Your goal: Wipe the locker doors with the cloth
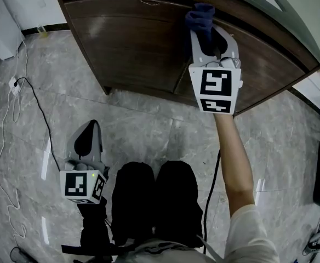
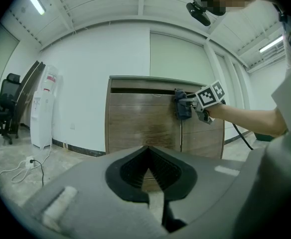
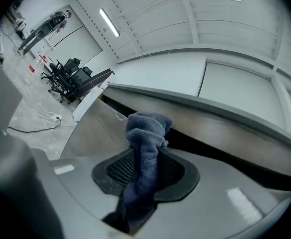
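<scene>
Grey marbled floor tiles [image 1: 50, 64] and white walls surround a low wood-grain locker [image 1: 138, 43] with two doors. The right gripper [image 1: 205, 30] is closed on a dark blue cloth [image 1: 200, 16], which lies lengthwise between the jaws. Its bunched end sticks out past the jaw tips and meets the locker high up, just under the top edge and beside the seam between the doors [image 1: 177, 84]. The door faces to be wiped spread below and to either side of that spot. The right forearm [image 1: 234, 158] is stretched straight toward the locker. The left gripper [image 1: 90, 130] hangs low, well away from the locker front, with its jaws together and nothing between them.
</scene>
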`<state>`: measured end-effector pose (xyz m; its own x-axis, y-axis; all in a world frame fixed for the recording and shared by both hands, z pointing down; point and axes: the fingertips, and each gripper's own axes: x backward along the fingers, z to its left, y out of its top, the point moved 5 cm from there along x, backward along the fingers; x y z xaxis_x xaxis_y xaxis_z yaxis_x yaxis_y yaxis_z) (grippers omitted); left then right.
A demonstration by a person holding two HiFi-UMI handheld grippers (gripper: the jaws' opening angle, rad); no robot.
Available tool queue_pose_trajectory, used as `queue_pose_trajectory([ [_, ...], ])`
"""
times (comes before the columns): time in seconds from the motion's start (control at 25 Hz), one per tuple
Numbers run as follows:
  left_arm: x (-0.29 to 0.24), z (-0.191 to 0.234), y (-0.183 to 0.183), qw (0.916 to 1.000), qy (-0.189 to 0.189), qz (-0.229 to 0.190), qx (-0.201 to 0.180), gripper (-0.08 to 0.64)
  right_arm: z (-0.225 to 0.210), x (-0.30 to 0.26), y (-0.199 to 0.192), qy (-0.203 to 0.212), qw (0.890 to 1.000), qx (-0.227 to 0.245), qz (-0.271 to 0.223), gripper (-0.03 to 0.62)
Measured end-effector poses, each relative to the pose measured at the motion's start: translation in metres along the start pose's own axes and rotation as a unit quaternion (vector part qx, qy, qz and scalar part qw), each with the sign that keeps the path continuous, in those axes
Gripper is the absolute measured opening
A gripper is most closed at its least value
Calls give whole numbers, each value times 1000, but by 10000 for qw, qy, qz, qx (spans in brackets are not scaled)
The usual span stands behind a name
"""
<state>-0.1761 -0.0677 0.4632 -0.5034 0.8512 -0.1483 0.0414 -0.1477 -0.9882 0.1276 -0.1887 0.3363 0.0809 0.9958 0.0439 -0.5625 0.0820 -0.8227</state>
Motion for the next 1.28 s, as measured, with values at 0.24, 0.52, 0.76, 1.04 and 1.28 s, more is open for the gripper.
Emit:
queue_pose_trajectory([
  [0.24,1,3,-4,10000,17,17,45,0,7,-11,9,4,10000,27,-13,112],
  [0.52,2,8,-5,10000,39,12,70,0,26,-13,-7,118,9999,29,116,112],
  [0.76,1,9,-8,9999,28,30,94,0,44,-15,-29,208,9995,-54,243,112],
  [1.04,3,11,-9,9999,52,59,117,0,65,-16,-52,328,9988,-165,322,112],
  [1.28,3,13,-12,9999,55,87,122,0,91,-16,-85,496,9963,-297,631,110],
])
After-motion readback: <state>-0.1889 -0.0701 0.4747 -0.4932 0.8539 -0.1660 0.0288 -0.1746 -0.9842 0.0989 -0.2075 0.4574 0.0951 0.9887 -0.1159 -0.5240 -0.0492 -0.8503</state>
